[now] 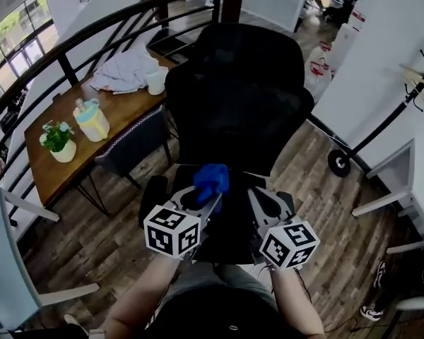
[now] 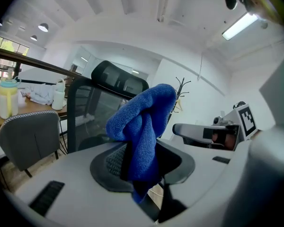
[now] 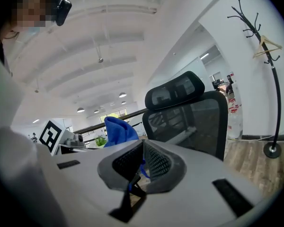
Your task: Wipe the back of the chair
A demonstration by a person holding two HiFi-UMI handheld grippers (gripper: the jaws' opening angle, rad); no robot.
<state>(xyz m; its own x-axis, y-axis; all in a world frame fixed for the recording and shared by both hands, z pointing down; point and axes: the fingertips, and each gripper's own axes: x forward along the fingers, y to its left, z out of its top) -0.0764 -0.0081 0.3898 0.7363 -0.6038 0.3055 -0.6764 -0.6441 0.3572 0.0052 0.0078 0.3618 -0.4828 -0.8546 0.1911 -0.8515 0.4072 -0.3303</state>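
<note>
A black mesh office chair (image 1: 233, 97) with a headrest stands just ahead of me, its back turned toward me. My left gripper (image 1: 209, 198) is shut on a bunched blue cloth (image 1: 212, 179), held low in front of the backrest's lower part. In the left gripper view the cloth (image 2: 144, 126) sticks up from between the jaws, with the chair (image 2: 104, 103) behind it. My right gripper (image 1: 258, 198) is beside it on the right, shut with nothing held. The right gripper view shows the chair back (image 3: 194, 112) ahead and the cloth (image 3: 117, 130) to the left.
A wooden table (image 1: 127, 108) at left carries a potted plant (image 1: 56, 140), a jug (image 1: 92, 119), a white cup (image 1: 155, 80) and crumpled fabric (image 1: 124, 69). A grey chair (image 1: 131, 143) stands by it. A black railing (image 1: 78, 41) curves behind. A coat stand (image 1: 381, 126) is at right.
</note>
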